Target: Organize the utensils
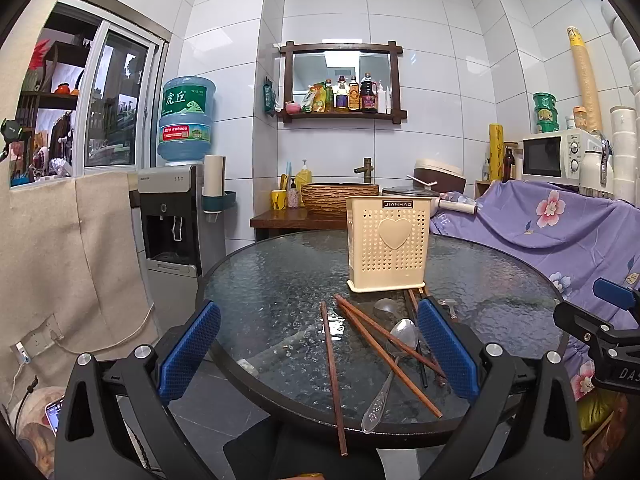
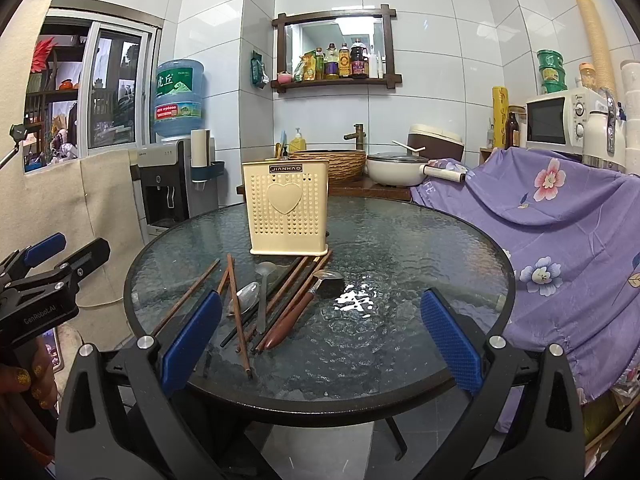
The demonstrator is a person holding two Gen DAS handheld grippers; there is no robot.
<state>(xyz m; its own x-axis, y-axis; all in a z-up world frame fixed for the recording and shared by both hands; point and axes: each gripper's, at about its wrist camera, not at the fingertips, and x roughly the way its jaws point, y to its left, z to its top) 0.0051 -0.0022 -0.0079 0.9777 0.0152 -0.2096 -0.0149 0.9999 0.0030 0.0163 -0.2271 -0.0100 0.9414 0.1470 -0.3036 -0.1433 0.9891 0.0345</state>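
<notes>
Both grippers, left gripper [image 1: 320, 344] and right gripper [image 2: 320, 332], spread wide, empty. Chopsticks [image 2: 240, 312] overlap before the holder [image 2: 286, 208]; holder's interior hidden.

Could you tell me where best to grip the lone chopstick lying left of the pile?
Probably the near end of the lone chopstick, which overhangs the glass table rim: bring the open left gripper in from the near side and close across the thin shaft.
</notes>
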